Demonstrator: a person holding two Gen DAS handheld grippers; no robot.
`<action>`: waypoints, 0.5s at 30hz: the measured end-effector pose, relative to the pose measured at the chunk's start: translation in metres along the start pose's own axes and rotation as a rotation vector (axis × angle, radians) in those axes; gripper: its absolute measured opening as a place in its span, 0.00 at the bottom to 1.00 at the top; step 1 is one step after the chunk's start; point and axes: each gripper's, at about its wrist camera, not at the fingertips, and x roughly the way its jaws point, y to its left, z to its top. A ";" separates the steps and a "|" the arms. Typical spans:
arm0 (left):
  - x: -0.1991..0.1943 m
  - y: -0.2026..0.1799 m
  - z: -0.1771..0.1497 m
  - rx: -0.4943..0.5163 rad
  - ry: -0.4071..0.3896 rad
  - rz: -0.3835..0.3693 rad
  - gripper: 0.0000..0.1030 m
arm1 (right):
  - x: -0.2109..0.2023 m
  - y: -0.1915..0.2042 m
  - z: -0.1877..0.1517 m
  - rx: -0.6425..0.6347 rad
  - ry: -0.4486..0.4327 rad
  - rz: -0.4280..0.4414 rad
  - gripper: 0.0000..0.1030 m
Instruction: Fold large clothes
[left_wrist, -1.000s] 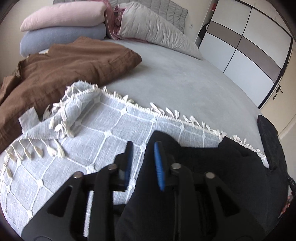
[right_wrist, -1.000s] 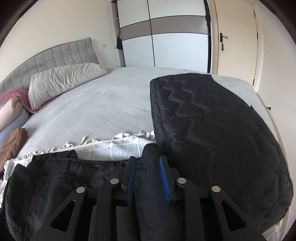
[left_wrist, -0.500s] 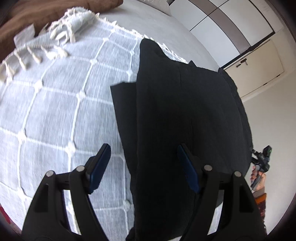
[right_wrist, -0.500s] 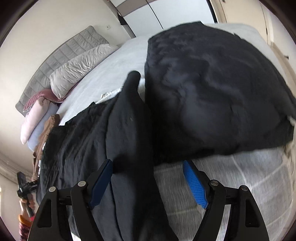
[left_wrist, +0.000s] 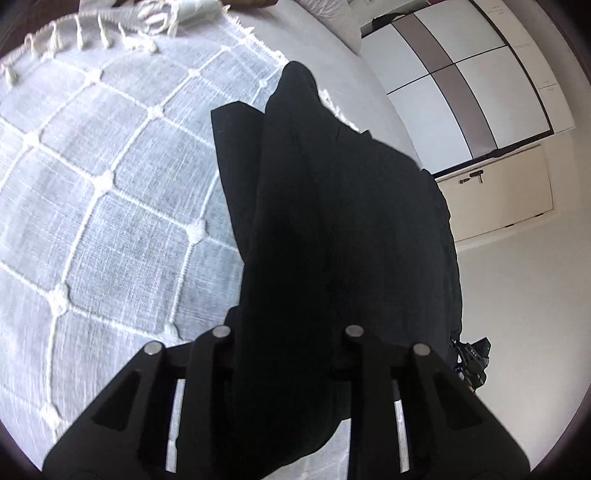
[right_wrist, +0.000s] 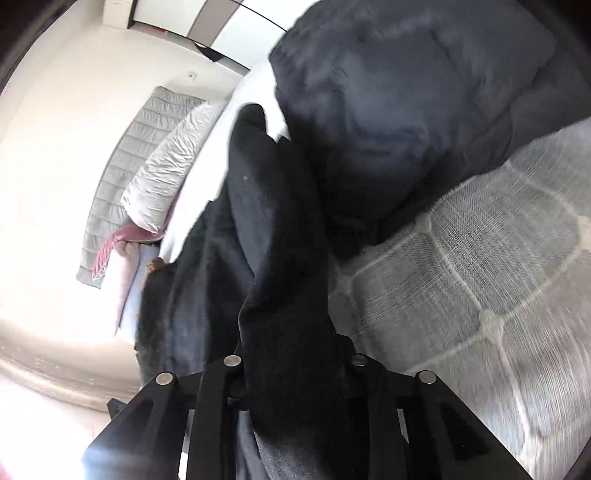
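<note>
Black garment (left_wrist: 332, 229) bunches between both downward-tilted grippers, left gripper (left_wrist: 288, 332) and right gripper (right_wrist: 291, 362), each closing narrowly on one fold; one quilted jacket (right_wrist: 406, 92) lies beside.

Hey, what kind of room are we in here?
Most likely a bedroom: there's a padded grey headboard with a pillow against it, a tall wardrobe with sliding doors, and a fringed white blanket spread over the bed.
</note>
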 end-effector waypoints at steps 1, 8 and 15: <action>-0.014 -0.013 -0.002 0.012 -0.020 -0.015 0.25 | -0.010 0.007 -0.002 -0.006 -0.008 0.016 0.19; -0.108 -0.057 -0.049 0.090 0.024 -0.052 0.24 | -0.101 0.065 -0.055 -0.138 0.022 0.007 0.18; -0.164 0.001 -0.137 0.134 0.150 -0.032 0.30 | -0.174 0.039 -0.140 -0.154 0.064 0.019 0.20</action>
